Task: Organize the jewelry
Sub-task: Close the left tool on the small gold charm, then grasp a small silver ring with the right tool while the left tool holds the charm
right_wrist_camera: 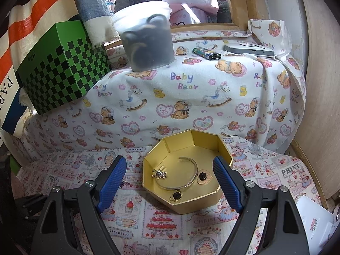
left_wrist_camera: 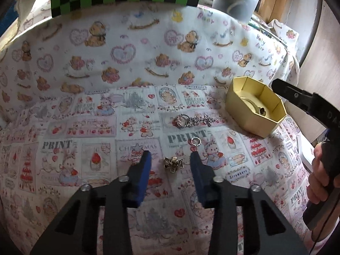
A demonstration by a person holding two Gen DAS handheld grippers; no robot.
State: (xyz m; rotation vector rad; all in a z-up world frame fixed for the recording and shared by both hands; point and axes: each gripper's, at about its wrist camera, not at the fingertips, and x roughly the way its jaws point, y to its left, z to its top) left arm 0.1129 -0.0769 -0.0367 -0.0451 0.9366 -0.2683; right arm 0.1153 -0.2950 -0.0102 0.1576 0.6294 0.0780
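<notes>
While both claws are spread wide, the count runs as follows.

Left claw: one, the left gripper (left_wrist_camera: pixel 171 157), lower centre of the left wrist view, its two blue fingers (left_wrist_camera: pixel 146 165) apart and holding nothing.

Brooch on the cloth: one gold brooch (left_wrist_camera: pixel 173 163), lying between those fingers and touching neither.

Ring: one small silver ring (left_wrist_camera: pixel 196 141), just above the right finger's tip, at the centre of the picture.

Chain piece: one silver chain with hoops (left_wrist_camera: pixel 192 120), above the ring, left of the box and apart from it.

Box: one gold eight-sided box (right_wrist_camera: pixel 187 174), open on top, lower centre of the right wrist view; in the left wrist view it sits at the right middle (left_wrist_camera: pixel 255 110).

Inside the box: four pieces that I can count, namely one bangle (right_wrist_camera: pixel 180 176), one gold bow-shaped brooch (right_wrist_camera: pixel 159 174) at its left, and two round dark-stoned pieces, one near the front wall (right_wrist_camera: pixel 176 195) and one to the right (right_wrist_camera: pixel 203 176).

Right claw: one, the right gripper (right_wrist_camera: pixel 170 182), fingers spread to either side of the box, gripping nothing; whether they touch the box walls cannot be told.

Loose jewelry outside the box: three pieces.

Cloths: two printed ones, a bunny cloth (left_wrist_camera: pixel 85 148) underneath and a teddy-bear cloth (right_wrist_camera: pixel 191 97) draped behind.

Upper background of the right wrist view: one green checkered box (right_wrist_camera: pixel 63 68), one plastic tub (right_wrist_camera: pixel 148 40), one lighter (right_wrist_camera: pixel 207 54).
</notes>
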